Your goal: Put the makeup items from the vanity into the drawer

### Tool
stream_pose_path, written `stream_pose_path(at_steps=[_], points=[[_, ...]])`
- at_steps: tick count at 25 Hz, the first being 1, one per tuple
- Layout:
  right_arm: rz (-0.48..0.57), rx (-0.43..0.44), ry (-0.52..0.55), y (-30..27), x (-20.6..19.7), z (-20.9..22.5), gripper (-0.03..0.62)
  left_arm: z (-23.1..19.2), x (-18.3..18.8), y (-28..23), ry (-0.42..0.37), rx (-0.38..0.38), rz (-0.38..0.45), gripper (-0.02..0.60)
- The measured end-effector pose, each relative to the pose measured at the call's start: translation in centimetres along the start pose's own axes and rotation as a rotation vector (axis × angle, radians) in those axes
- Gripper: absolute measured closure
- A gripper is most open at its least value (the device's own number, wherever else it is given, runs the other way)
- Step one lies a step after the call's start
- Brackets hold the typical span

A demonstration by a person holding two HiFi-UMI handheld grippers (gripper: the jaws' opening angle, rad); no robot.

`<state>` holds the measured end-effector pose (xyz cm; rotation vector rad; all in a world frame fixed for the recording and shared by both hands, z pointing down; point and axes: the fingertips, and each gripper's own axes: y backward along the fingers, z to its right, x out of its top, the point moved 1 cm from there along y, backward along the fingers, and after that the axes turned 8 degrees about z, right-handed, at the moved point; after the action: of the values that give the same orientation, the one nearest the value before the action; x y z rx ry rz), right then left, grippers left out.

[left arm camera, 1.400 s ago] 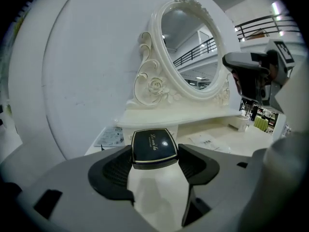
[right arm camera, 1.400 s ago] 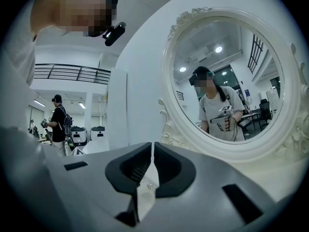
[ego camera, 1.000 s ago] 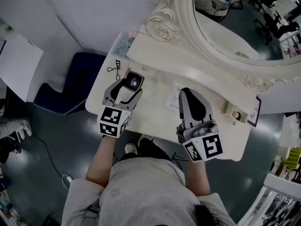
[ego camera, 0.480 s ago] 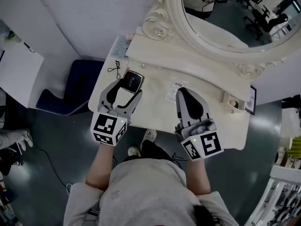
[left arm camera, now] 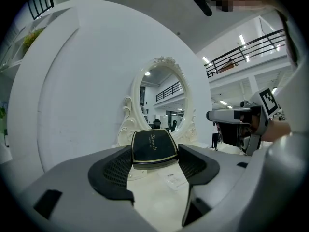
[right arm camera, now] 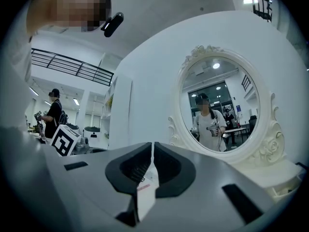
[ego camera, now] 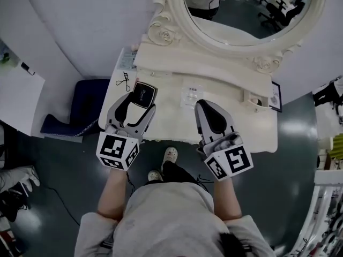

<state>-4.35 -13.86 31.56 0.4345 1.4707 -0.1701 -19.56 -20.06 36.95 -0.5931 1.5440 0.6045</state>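
Your left hand-held gripper is clamped on a black compact and holds it over the left end of the desk, in front of the oval mirror. Your right hand-held gripper has its jaws together, nothing between them, over the desk's middle.

- The left hand-held gripper points forward, its jaws clamped on a black compact.
- The right hand-held gripper is held level beside it, apart, with its jaws pressed together.
- The left forearm and right forearm are bare and stretch forward.
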Motion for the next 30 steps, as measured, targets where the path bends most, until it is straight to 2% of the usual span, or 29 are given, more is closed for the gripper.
stream_pose_path(at_steps=[15, 22, 30], points=[[0.022, -0.092, 0.048, 5.9, 2.6, -2.2, 0.565, 4.6, 1.7, 2.5, -0.028, -0.135, 0.034, 0.265], [0.046, -0.135, 0.065, 7.6, 3.6, -0.4, 0.565, 6.8, 2.8, 0.8, -0.043, -0.177, 0.065, 0.265], [0.064, -0.168, 0.068, 10.2, 4.6, 4.2, 0.565, 11.2, 3.5, -3.0, -0.039, -0.208, 0.091, 0.265]])
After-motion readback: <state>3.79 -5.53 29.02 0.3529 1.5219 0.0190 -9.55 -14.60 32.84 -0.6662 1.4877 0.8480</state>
